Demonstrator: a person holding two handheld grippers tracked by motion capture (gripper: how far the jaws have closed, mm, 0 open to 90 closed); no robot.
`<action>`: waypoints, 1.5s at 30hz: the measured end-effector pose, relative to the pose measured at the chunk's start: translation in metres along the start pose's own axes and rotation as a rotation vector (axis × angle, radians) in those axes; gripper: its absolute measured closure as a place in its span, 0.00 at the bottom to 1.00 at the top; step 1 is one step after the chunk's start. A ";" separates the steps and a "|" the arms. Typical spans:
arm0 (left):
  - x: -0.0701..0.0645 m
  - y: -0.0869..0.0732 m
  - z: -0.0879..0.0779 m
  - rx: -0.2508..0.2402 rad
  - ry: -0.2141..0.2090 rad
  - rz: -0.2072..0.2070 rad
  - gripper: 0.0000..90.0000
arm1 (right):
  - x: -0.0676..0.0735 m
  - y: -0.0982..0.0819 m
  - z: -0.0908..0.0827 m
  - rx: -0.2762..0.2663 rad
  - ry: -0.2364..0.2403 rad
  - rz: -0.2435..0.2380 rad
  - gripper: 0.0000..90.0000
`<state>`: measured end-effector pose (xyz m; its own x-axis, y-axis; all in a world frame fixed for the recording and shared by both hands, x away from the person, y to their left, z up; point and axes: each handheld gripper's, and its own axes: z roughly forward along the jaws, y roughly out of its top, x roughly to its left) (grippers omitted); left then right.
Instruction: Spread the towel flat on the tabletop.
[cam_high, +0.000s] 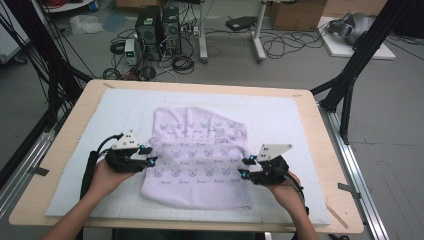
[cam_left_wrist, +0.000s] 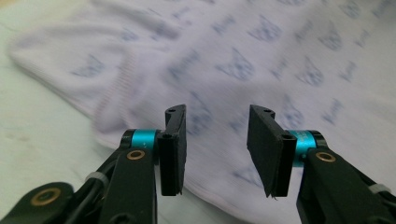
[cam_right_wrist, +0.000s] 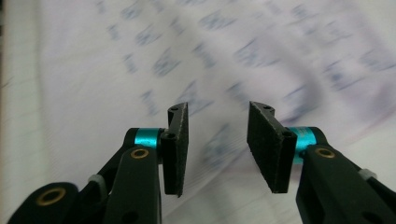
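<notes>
Folded white towel (cam_high: 197, 160) with small blue cat-face print lies at frame centre of the high view, on a white mat (cam_high: 280, 115) that covers the wooden desk (cam_high: 320, 150). Near half looks doubled over the far half, fold ridge runs across the middle.

Left hand-held gripper (cam_high: 150, 156) sits at the towel's left edge, right hand-held gripper (cam_high: 244, 167) at its right edge, both at about the fold line. In the left gripper view the left hand-held gripper (cam_left_wrist: 215, 144) has jaws apart, nothing between the pads, cloth (cam_left_wrist: 261, 56) lying below and beyond. Same in the right gripper view: right hand-held gripper (cam_right_wrist: 217, 144) parted, empty, cloth (cam_right_wrist: 224, 51) blurred behind.

Step, as I judge it: a fold is laid and the cloth is let go. Next move probably calls for regripping two edges or corners for another fold, pads down at cloth level, both sides matched so the layers stay aligned.

Room: grey floor, computer towers (cam_high: 157, 30) and tangled cables at upper centre, cardboard box (cam_high: 297, 12) upper right, black frame posts (cam_high: 360, 55) both sides.
</notes>
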<state>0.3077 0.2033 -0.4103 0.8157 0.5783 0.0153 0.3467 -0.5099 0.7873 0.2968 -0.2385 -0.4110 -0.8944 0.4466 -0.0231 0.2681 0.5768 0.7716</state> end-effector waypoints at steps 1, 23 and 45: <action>-0.006 -0.005 0.001 0.012 -0.019 0.002 0.61 | 0.004 -0.003 0.001 0.012 0.008 0.000 0.63; -0.054 -0.026 -0.031 0.086 -0.098 0.102 0.98 | 0.046 -0.012 -0.001 0.038 0.125 -0.057 0.94; -0.033 -0.032 0.004 0.109 -0.161 0.147 0.70 | 0.029 -0.008 0.033 0.123 0.093 -0.062 0.59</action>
<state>0.2718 0.1976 -0.4384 0.9213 0.3883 0.0197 0.2595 -0.6517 0.7128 0.2803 -0.2077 -0.4389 -0.9383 0.3457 -0.0045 0.2484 0.6832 0.6867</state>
